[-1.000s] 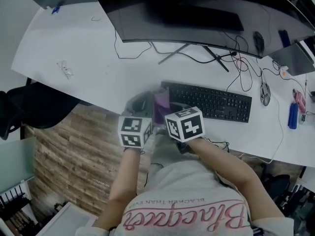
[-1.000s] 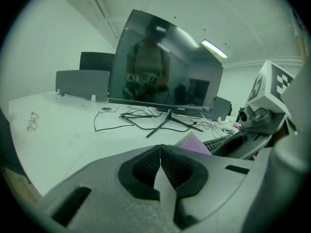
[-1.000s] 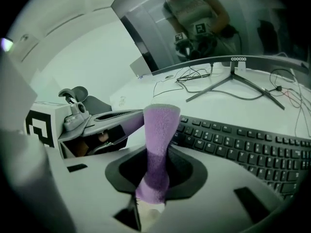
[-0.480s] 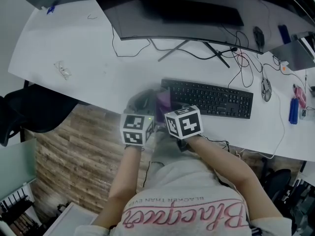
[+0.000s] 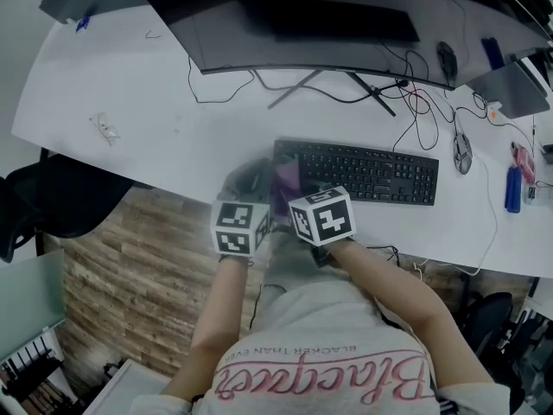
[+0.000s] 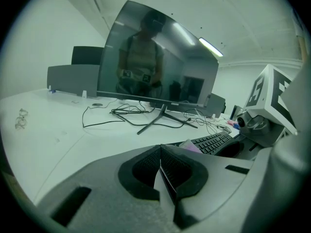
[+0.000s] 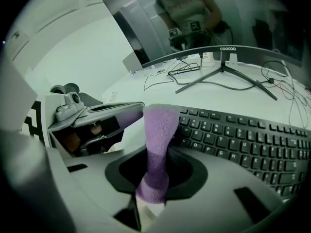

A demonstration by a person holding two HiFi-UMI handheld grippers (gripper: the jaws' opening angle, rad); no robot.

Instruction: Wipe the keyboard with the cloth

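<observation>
A white desk is seen from above, with a wood-plank floor below its near edge and a black chair at the left. A large dark monitor is set on a splayed stand at the back of the desk, and black cables are strewn around the stand and off to the right. A black keyboard is laid near the front edge, with a mouse just beyond its right end. A small crumpled wrapper is left well apart on the bare left side.

Both forearms are stretched forward from the person's body, and the two grippers are held close side by side at the keyboard's left end. The left gripper is kept with its jaws pressed together and nothing between them; it is pointed across the desk toward the monitor stand. The right gripper is clamped on a purple cloth, which is pinched at its lower end and stands up from the jaws in a folded strip. The cloth is held just over the left end of the keyboard; contact with the keys cannot be made out.
</observation>
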